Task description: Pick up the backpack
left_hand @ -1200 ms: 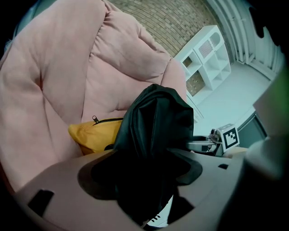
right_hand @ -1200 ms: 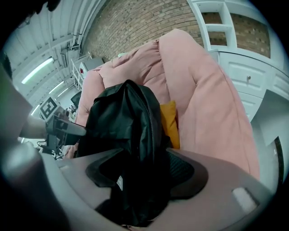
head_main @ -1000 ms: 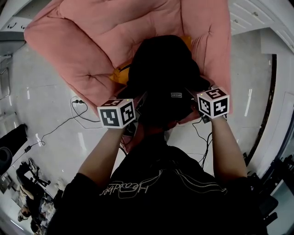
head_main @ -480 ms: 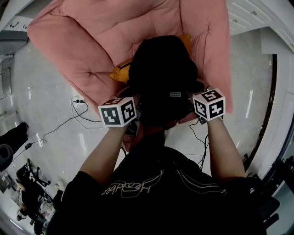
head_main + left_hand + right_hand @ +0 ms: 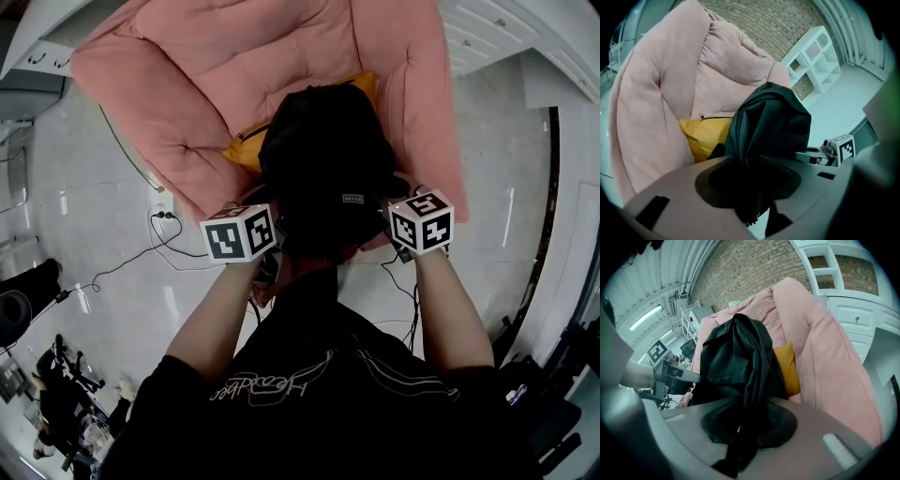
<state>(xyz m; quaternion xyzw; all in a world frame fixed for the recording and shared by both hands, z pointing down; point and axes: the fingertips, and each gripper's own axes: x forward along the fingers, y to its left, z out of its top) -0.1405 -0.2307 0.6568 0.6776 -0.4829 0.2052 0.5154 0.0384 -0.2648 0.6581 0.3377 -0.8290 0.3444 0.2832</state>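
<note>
Black backpack (image 5: 323,159) sits on the pink sofa (image 5: 216,66), against a yellow cushion (image 5: 705,136). The left gripper (image 5: 750,185) and right gripper (image 5: 747,427) are each closing on a pinch of its fabric. Grab looks about done; I reckon the lift is what's left.

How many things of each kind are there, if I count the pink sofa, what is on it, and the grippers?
pink sofa: 1
black backpack: 1
yellow cushion: 1
grippers: 2, the left gripper and the right gripper, both closing with backpack fabric between the jaws
Total: 5
</note>
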